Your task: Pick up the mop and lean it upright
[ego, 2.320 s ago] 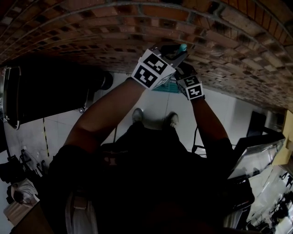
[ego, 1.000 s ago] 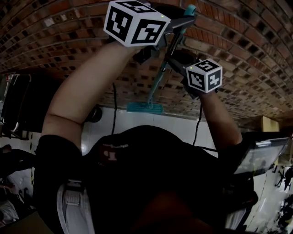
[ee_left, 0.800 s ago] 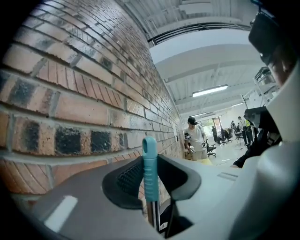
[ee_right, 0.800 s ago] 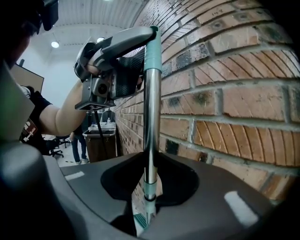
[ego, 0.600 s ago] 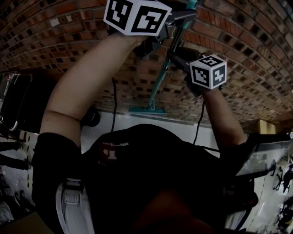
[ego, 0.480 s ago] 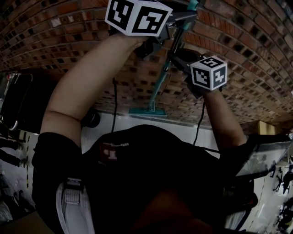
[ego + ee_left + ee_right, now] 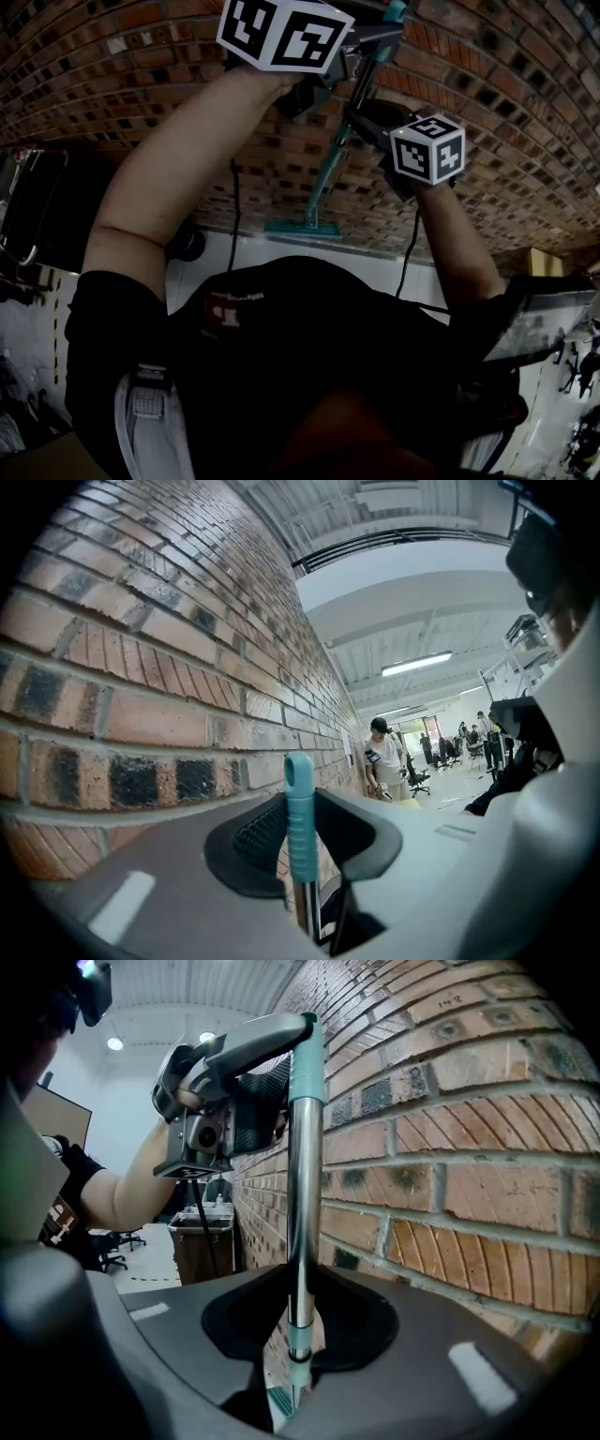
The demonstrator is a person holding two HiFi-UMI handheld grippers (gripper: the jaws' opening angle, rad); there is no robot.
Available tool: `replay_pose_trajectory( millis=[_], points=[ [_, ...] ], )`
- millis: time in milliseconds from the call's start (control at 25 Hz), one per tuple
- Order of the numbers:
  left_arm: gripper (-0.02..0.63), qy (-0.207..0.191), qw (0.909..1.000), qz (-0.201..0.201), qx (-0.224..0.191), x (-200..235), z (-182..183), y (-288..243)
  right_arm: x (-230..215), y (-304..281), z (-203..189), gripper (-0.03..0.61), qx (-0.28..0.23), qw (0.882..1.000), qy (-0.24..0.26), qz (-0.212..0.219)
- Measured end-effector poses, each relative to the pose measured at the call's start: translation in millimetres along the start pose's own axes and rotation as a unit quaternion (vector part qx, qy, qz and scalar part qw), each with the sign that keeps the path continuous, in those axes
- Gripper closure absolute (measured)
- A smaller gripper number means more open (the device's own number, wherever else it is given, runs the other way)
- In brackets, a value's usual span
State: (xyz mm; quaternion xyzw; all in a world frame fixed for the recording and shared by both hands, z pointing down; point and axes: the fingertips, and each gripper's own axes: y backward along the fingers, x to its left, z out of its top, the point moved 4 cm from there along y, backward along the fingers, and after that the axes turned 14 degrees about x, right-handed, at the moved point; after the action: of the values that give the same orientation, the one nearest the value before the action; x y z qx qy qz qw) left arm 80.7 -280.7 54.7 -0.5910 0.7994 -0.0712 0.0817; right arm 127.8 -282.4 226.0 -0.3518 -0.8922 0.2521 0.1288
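Count: one mop (image 7: 303, 1194), two tongs, two marker cubes, one wall.

Left gripper (image 7: 301, 847): jaws pinching the mop's teal grip just below its rounded tip. The black pad (image 7: 258, 836) beside the grip is ribbed.

Right gripper (image 7: 298, 1330): jaws pinching the bare metal tube lower down, just above a teal collar. In the head view it sits at 4 o'clock from the left gripper, close under it.

Mop: teal plastic grip on top, shiny round metal tube, flat rectangular teal head (image 7: 302, 228). The handle stands nearly upright, tip at 12 o'clock and head at 6 o'clock, just beside the brick wall (image 7: 141, 621). The head lies at the wall's foot, where the bricks meet the floor (image 7: 375, 258). Whether the handle touches the bricks cannot be told.

Cubes: white faces with black square markers, one on the left gripper (image 7: 281, 33), one on the right (image 7: 428, 148).

Wall: rough red-brown bricks, grey mortar lines. Floor: pale and smooth.

Room: large hall, white ceiling with strip lights. A person (image 7: 382, 757) in a pale top stands far along the wall. A dark cart (image 7: 202, 1232) stands beside the wall.
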Motion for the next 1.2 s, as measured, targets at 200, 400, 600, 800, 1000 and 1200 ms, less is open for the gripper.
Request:
replay_pose_trajectory(
  millis=[200, 400, 600, 800, 1000, 1200],
  points=[
    [0.522, 0.001, 1.0, 0.0, 0.003, 0.3, -2.2, -1.3, -0.1, -1.5, -2.0, 0.474, 0.003, 1.0, 0.0, 0.0],
    [0.522, 0.0, 1.0, -0.002, 0.006, 1.0, -4.2, -2.4, -0.5, -3.0, -3.9, 0.474, 0.006, 1.0, -0.001, 0.0],
    [0.522, -0.001, 1.0, -0.003, 0.004, 0.7, -2.8, -2.0, -0.4, -1.8, -2.8, 0.474, 0.005, 1.0, -0.001, 0.0],
    [0.52, -0.002, 1.0, -0.002, 0.003, 1.4, 0.1, -1.2, -0.8, -0.4, -0.1, 0.474, 0.003, 1.0, 0.001, -0.001],
    [0.52, -0.002, 1.0, -0.002, 0.005, 1.4, -1.8, -2.2, -1.3, -1.6, -2.2, 0.474, 0.003, 1.0, 0.0, -0.001],
    [0.52, 0.0, 1.0, 0.0, 0.007, 2.7, -4.2, -2.8, -1.8, -3.1, -4.0, 0.474, 0.004, 1.0, -0.002, 0.0]
  ],
)
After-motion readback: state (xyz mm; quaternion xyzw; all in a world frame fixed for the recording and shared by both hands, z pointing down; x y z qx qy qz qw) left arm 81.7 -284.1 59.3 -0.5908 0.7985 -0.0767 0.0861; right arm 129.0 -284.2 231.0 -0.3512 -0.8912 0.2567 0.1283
